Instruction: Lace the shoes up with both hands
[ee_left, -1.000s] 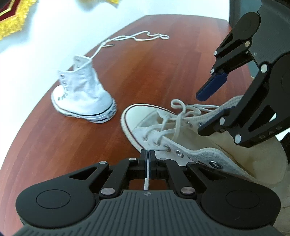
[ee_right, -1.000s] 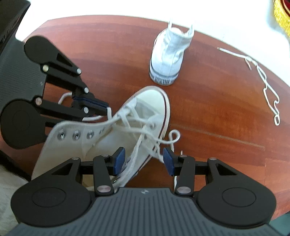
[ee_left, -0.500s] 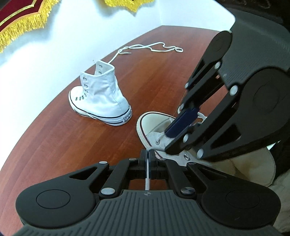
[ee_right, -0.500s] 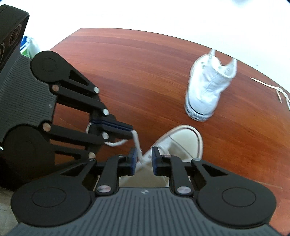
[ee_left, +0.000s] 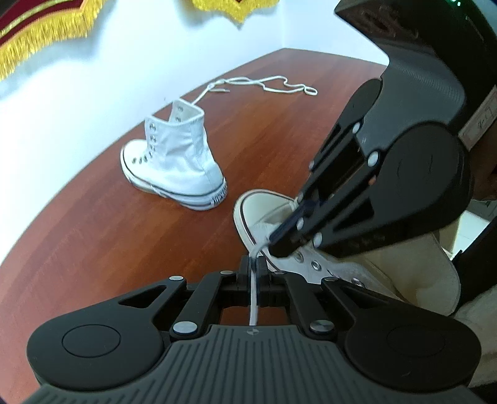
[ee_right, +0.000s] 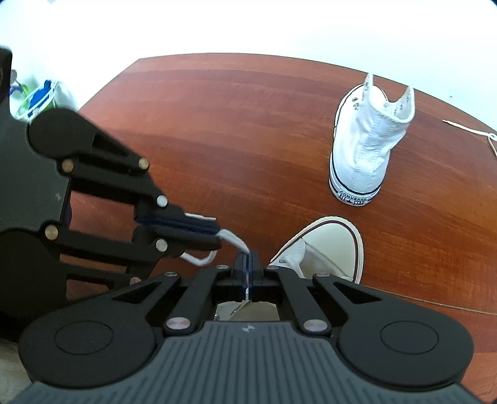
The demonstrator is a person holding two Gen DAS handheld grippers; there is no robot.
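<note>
Surface (ee_right: pixel 217 124) of red-brown wood carries two white high-top shoes. Left wrist view, left to right: far shoe (ee_left: pixel 174 161) stands upright, unlaced, eyelets empty, well apart from the tools; loose lace (ee_left: pixel 270 85) lies beyond it near the far edge of the surface, not touching it as far as can be seen. Near shoe (ee_left: pixel 267 214) lies close in, toe cap pointing away — partly laced, its upper hidden behind the right tool.

Left tool (ee_left: pixel 253 264): fingers pressed together, pinching a white lace (ee_left: pixel 254 298) that runs back between them toward the camera.

Right tool (ee_left: pixel 275 241): enters from the upper right, tip just beside the left tool's tip, over the near shoe's eyelet row. In the right wrist view its fingers are also closed on the lace, a short flat piece showing between the pads (ee_right: pixel 247 276).

Between the two tips the lace spans a short gap; a small loop hangs under the left tool's tip in the right wrist view.

Yellow-fringed red cloth (ee_left: pixel 40 28) hangs on the wall, upper left.
</note>
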